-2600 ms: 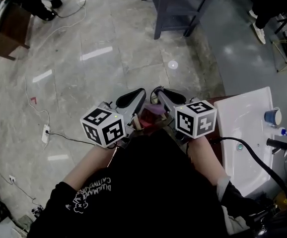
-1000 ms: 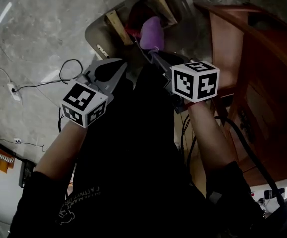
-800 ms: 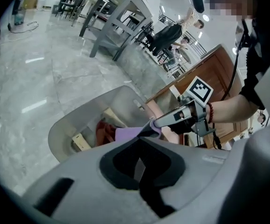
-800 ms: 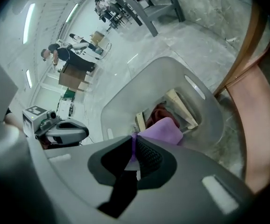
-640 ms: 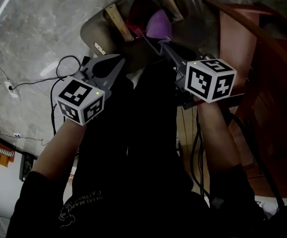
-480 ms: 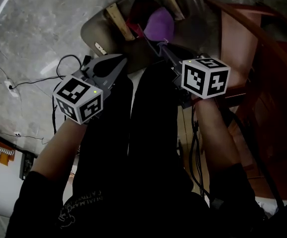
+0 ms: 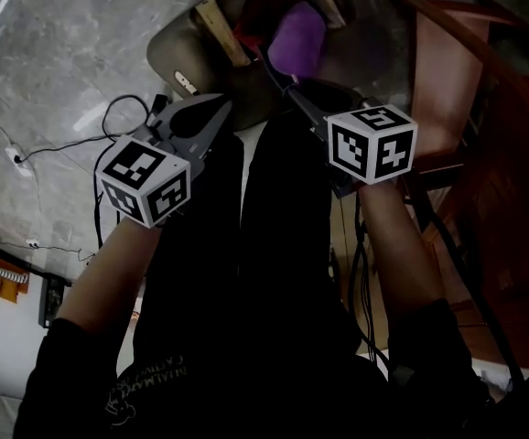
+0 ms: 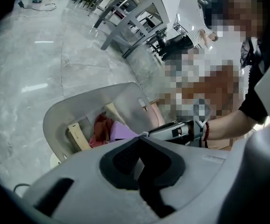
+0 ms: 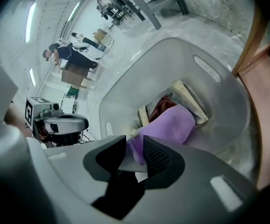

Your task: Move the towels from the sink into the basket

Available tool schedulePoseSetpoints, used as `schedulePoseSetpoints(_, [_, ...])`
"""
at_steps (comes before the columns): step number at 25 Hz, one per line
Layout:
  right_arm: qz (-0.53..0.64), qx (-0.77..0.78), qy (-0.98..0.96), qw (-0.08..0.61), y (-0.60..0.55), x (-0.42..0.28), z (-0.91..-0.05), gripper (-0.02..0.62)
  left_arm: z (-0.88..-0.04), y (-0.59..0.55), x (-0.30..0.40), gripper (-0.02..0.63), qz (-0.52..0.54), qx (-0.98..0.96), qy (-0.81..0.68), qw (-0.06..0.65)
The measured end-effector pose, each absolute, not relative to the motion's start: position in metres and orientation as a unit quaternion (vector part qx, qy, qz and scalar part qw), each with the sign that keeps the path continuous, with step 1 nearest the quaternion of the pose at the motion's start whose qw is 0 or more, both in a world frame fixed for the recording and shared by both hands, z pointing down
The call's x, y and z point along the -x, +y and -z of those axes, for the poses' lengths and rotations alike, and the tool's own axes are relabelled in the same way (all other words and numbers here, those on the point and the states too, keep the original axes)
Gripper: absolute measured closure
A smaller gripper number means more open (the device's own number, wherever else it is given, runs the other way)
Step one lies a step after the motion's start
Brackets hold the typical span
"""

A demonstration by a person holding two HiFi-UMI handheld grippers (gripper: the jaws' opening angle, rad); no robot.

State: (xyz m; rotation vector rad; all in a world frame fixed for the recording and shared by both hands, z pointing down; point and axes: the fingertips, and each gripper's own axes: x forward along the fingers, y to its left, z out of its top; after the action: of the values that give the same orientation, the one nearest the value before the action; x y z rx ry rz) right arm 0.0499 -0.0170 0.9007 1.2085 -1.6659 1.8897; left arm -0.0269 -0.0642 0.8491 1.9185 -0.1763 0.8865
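Observation:
A grey basket (image 7: 168, 58) stands on the floor in front of me. A purple towel (image 7: 298, 35) lies in it on top of a red towel (image 7: 246, 33). My right gripper (image 7: 281, 79) reaches over the basket's near rim. Its jaws have just been opening and stand open, with one end of the purple towel (image 9: 170, 125) loose between them. In its own view that gripper (image 9: 134, 149) looks down into the basket (image 9: 125, 85). My left gripper (image 7: 211, 108) hovers left of it, shut on nothing (image 8: 139, 138). The sink is out of view.
Wooden slats (image 7: 221, 30) lean inside the basket beside the towels. A reddish wooden cabinet (image 7: 466, 90) rises close on the right. A black cable (image 7: 118, 122) and a power strip (image 7: 16, 158) lie on the marble floor at left. A grey table (image 8: 135, 8) stands farther off.
Both grippers have sunk toward the basket. The right jaws have parted and the purple towel has settled deeper into the basket. The left gripper stays shut.

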Motion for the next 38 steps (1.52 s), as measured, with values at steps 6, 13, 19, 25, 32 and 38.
schedulePoseSetpoints(6, [-0.668,-0.422,-0.585,0.182,-0.019,-0.038,-0.883,0.466,-0.832,-0.068,0.031,0.603,-0.352,-0.792,-0.084,0.492])
schedulePoseSetpoints(13, [-0.629,-0.390,-0.634,0.224,-0.030,-0.036,-0.823,0.466,-0.790,-0.072,0.015,0.603,-0.334,-0.805,-0.095,0.481])
schedulePoseSetpoints(19, [-0.530,-0.372,-0.698,0.305,-0.045,-0.054,-0.758,0.588,-0.747,-0.080,0.004,0.603,-0.339,-0.814,-0.135,0.452])
schedulePoseSetpoints(25, [-0.533,-0.396,-0.698,0.267,-0.053,-0.091,-0.668,0.588,-0.659,-0.100,-0.020,0.603,-0.293,-0.823,-0.207,0.440])
schedulePoseSetpoints(32, [-0.558,-0.392,-0.724,0.107,-0.056,-0.112,-0.515,0.588,-0.513,-0.120,-0.056,0.603,-0.198,-0.857,-0.273,0.389])
schedulePoseSetpoints(38, [-0.494,-0.422,-0.758,0.056,-0.078,-0.138,-0.393,0.588,-0.372,-0.127,-0.074,0.603,-0.104,-0.884,-0.292,0.350])
